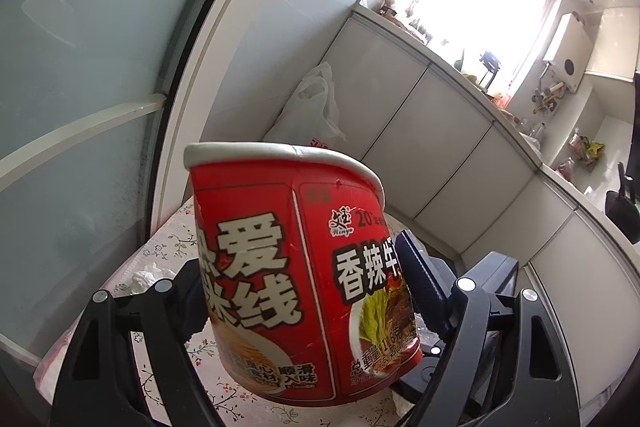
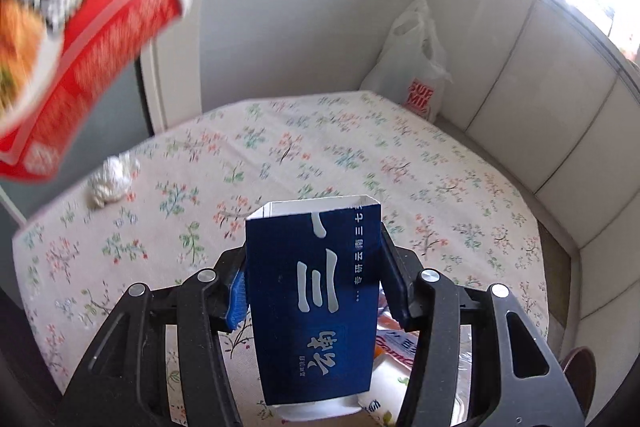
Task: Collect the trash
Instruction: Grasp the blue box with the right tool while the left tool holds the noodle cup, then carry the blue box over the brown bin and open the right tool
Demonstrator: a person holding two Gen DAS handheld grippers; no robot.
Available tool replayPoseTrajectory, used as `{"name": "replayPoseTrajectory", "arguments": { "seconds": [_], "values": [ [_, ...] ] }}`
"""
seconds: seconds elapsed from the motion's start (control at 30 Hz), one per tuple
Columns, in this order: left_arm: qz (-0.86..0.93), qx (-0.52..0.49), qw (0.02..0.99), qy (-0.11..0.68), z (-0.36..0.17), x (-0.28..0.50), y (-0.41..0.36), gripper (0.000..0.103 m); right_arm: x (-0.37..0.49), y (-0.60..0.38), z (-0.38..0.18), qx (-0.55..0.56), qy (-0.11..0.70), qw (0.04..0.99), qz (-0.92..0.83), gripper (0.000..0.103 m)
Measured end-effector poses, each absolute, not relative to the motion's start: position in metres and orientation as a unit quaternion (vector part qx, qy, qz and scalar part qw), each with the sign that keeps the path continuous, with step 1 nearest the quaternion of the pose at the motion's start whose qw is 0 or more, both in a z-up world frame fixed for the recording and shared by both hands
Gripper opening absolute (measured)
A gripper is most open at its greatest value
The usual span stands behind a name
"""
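Left wrist: left gripper (image 1: 304, 267) is clamping the red noodle cup (image 1: 304, 263) by its sides, holding it above the floral tablecloth (image 1: 168, 247).

Right wrist: right gripper (image 2: 314, 283) is pinching the blue carton (image 2: 316, 303), crumpled tissue (image 2: 112, 179) lying beyond on the cloth, white plastic bag (image 2: 416, 63) sitting at the far edge.

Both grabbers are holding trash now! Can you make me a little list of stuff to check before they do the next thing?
1. Left hand-held gripper clamped on the red noodle cup: ok.
2. Right hand-held gripper clamped on the blue box: ok.
3. Blue box lifted clear of the flowery tablecloth: ok.
4. Noodle cup upright: not ok, it tilts.
5. All trash collected: not ok, a crumpled paper ball lies on the tablecloth.
6. Somewhere to drop things: cannot tell; only a white plastic bag stands behind the table.
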State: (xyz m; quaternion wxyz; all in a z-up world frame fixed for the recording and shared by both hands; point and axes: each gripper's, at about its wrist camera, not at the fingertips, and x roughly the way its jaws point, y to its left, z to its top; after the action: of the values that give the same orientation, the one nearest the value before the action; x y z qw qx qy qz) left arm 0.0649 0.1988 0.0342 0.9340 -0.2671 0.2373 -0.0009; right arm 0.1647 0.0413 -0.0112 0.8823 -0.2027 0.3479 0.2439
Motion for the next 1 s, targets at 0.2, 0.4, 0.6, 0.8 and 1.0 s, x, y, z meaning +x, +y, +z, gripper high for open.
{"name": "replayPoseTrajectory", "arguments": {
  "seconds": [0.2, 0.4, 0.6, 0.8, 1.0],
  "values": [
    [-0.015, -0.263, 0.932, 0.247, 0.032, 0.071, 0.187, 0.08, 0.166, 0.001, 0.028, -0.129, 0.32, 0.911, 0.224, 0.05],
    [-0.042, -0.255, 0.931, 0.257, 0.033, 0.079, 0.164, 0.08, 0.164, -0.048, 0.056, -0.06, 0.297, 0.933, 0.195, 0.05],
    [-0.075, -0.245, 0.931, 0.26, 0.038, 0.087, 0.132, 0.08, 0.152, -0.103, 0.081, -0.013, 0.265, 0.952, 0.15, 0.05],
    [-0.112, -0.23, 0.93, 0.266, 0.043, 0.096, 0.091, 0.08, 0.14, -0.156, 0.097, 0.019, 0.245, 0.964, 0.104, 0.05],
    [-0.147, -0.205, 0.929, 0.272, 0.048, 0.101, 0.048, 0.08, 0.13, -0.208, 0.103, 0.046, 0.233, 0.97, 0.059, 0.05]
  ]
}}
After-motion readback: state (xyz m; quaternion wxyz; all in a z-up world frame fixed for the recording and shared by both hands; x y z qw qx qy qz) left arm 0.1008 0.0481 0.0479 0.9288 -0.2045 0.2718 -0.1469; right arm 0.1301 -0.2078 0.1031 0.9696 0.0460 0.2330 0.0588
